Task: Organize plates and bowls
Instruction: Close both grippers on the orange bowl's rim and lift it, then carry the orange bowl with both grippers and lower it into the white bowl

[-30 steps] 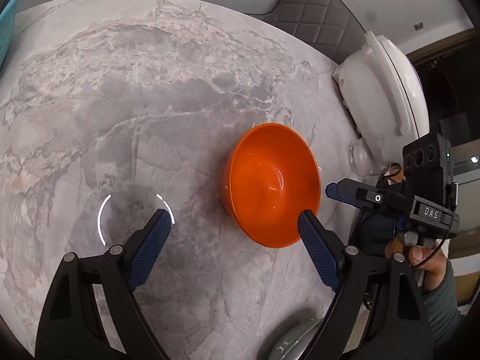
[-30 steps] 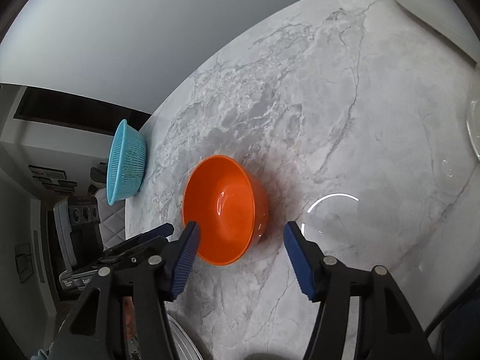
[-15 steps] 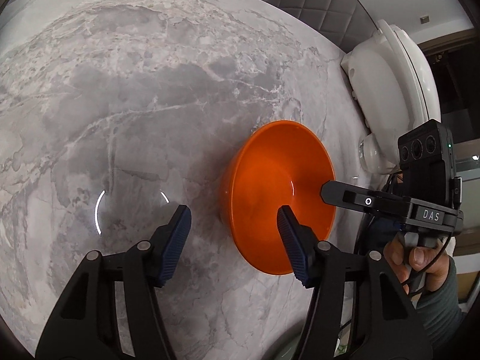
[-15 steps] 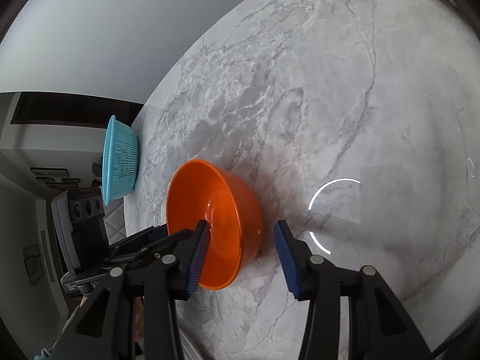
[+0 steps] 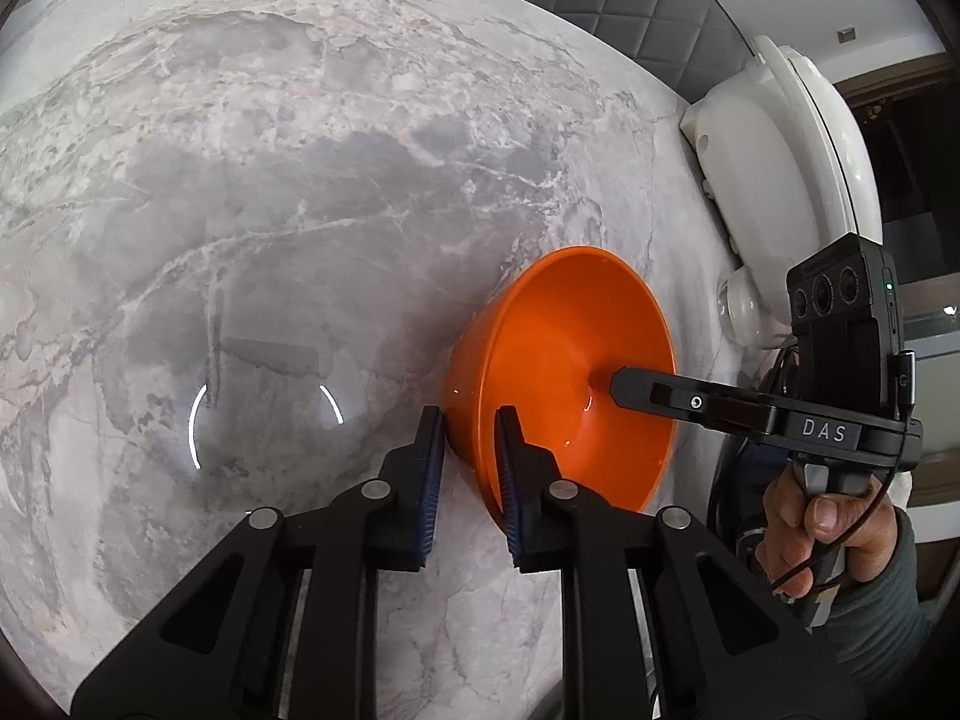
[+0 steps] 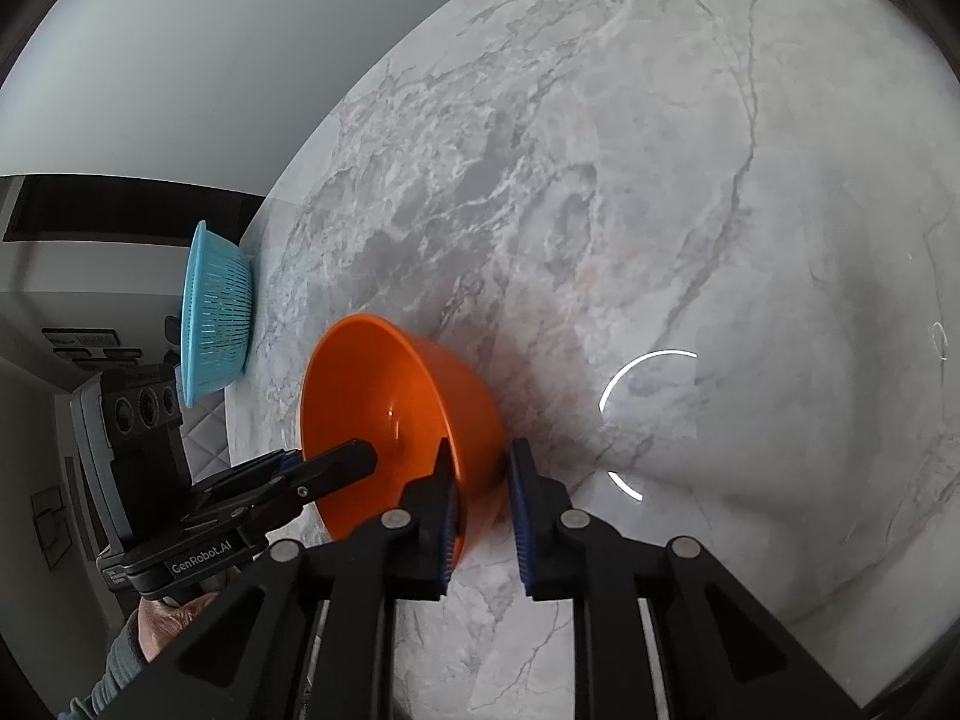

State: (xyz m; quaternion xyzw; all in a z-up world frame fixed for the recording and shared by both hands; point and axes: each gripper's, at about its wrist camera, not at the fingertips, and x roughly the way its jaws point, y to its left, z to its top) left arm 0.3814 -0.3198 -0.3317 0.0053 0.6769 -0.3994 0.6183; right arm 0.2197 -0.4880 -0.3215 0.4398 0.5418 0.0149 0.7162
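Pinching opposite sides of the orange bowl (image 5: 558,372), the left gripper (image 5: 470,420) and right gripper (image 6: 480,456) have just been closing and now each clamps its wall, one finger inside, one outside, likely to lift it level. It rests on the grey marble table (image 5: 270,210), with a blue colander (image 6: 216,312) at the far left edge and a white appliance (image 5: 780,180) to the right.

**Grey marble desk, three things upon it**

The desk (image 5: 300,210) has a pale grey marble top, veined with darker grey and faint rust streaks, and glossy enough to mirror a ring-shaped light. An orange bowl (image 5: 558,372) sits on it, open side up, casting a dark shadow onto the stone on one side. A turquoise slotted colander (image 6: 216,318) stands at the desk's far edge, well apart from the bowl. On the opposite side, near the bowl but not touching it, sits a white domed appliance (image 5: 774,180).
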